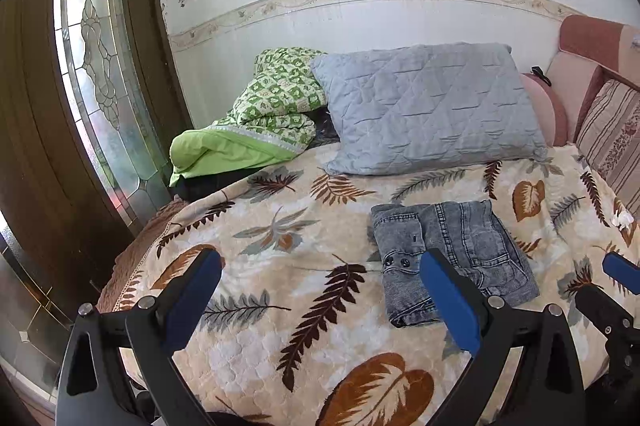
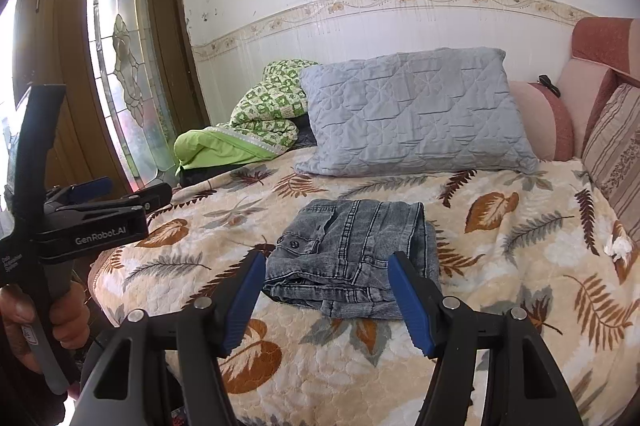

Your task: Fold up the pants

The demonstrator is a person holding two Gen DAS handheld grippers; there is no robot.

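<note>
Grey denim pants lie folded into a compact rectangle on the leaf-patterned bedspread. My left gripper stands open above the spread, to the left of the pants, with nothing between its blue pads. My right gripper hovers open just in front of the near edge of the pants, apart from the fabric. The right gripper's blue fingertip shows at the right edge of the left wrist view. In the right wrist view the left gripper appears at the far left, held by a hand.
A grey quilted pillow and a green bundled blanket lie at the head of the bed. Pink and striped cushions line the right side. A wooden door with a glass panel stands to the left.
</note>
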